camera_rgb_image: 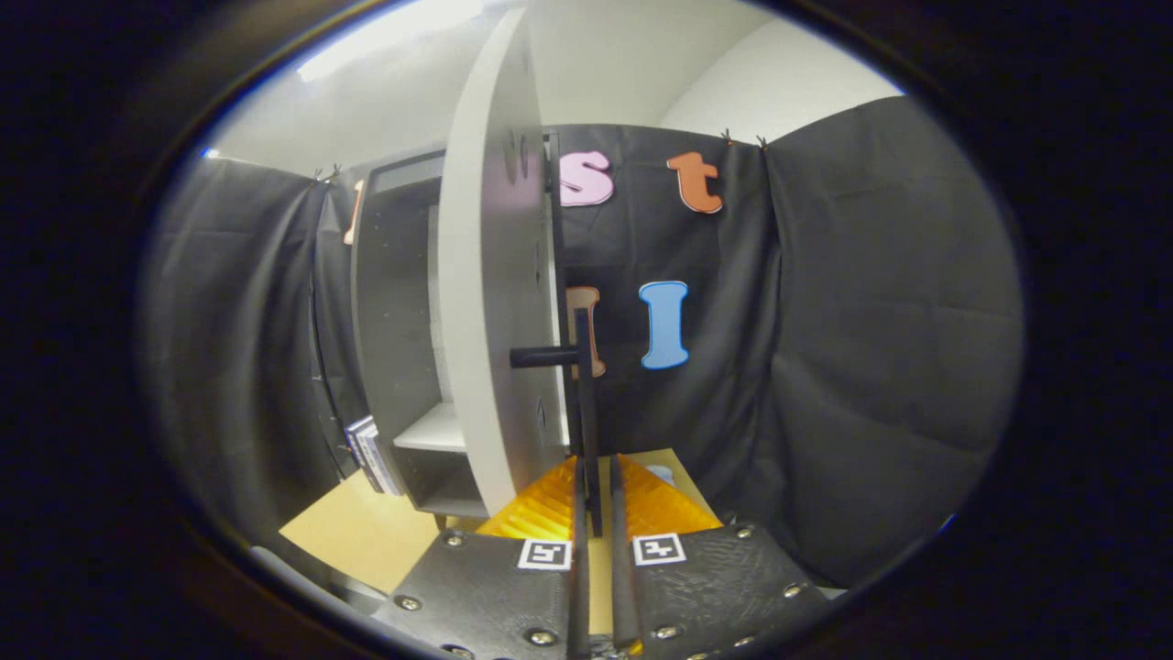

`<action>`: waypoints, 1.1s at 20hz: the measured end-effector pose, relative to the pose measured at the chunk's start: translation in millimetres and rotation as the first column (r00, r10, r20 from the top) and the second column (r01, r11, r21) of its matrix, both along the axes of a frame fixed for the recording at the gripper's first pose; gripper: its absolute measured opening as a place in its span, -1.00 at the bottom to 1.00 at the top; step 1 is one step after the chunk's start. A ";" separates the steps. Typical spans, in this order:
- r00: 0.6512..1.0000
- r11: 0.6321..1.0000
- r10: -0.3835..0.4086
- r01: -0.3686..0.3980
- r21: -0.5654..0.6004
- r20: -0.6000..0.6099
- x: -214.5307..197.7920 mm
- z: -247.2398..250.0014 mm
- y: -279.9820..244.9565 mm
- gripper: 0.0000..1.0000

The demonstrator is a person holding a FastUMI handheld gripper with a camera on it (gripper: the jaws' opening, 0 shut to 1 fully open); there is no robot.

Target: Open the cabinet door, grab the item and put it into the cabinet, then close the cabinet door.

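A light wooden table (357, 536) carried the cabinet (394, 321), and black cloth (871, 348) hung as the booth's wall to the left of the cabinet, behind it and far out to its right, under a pale ceiling (623, 64). Just left of the cabinet's foot, a few flat items (371, 454) that looked like books or cases stood upright on the table against its side. The cabinet itself was dark outside, with a pale shelf (435, 429) showing in its open front. Its door (490, 293) stood swung out toward the camera, nearly edge-on, and hid the right part of the interior. From the door's right face a dark bar handle (584, 403) stuck out on a short post and ran down vertically. Right of the cabinet, low on the table, a small pale object (662, 474) peeked beyond the fingers; what it was could not be told. The gripper (594, 509) was nearly closed, its two fingers clamped on the handle's lower end.
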State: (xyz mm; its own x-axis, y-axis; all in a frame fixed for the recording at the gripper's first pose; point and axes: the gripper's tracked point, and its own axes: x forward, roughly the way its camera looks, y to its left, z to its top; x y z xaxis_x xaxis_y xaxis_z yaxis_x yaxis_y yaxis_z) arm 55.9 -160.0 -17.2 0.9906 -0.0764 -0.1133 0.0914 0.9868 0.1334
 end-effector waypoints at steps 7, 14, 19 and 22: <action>0.999 0.999 -0.025 0.025 0.022 0.031 -7.8 9.3 2.1 -0.79; 0.998 0.999 -0.028 0.026 0.037 0.063 -41.6 19.6 31.2 -0.80; 0.995 0.997 0.030 -0.037 0.067 0.098 -34.7 18.0 81.3 -0.27; 0.994 0.994 0.070 -0.076 0.077 0.078 -20.2 2.4 104.4 0.01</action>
